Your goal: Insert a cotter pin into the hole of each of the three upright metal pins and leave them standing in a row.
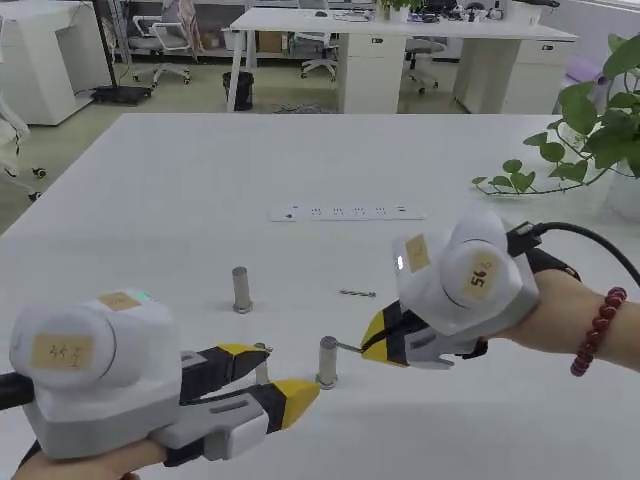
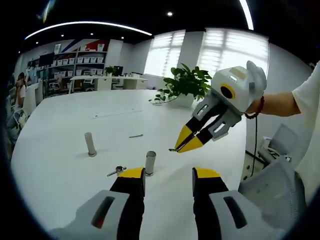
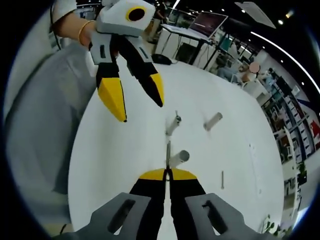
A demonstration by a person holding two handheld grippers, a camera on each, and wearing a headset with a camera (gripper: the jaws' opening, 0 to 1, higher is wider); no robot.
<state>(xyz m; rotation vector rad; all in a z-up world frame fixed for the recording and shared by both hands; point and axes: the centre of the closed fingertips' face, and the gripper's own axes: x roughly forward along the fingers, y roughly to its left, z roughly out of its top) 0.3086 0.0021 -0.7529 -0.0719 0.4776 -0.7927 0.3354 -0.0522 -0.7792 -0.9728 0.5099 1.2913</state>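
Dull grey metal pins (image 1: 327, 362) stand on a smooth matt white table (image 1: 200, 190).

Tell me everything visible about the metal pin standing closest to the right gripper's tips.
This metal pin is a short, plain grey cylinder standing upright on the white table. The right gripper, shut on a thin cotter pin, points that pin at its top; whether it has entered a hole cannot be told. The open left gripper sits close beside, not touching.

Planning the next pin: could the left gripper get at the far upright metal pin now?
Probably yes: the left gripper is open and empty, and the far metal pin stands alone on bare table, clear of the right gripper.
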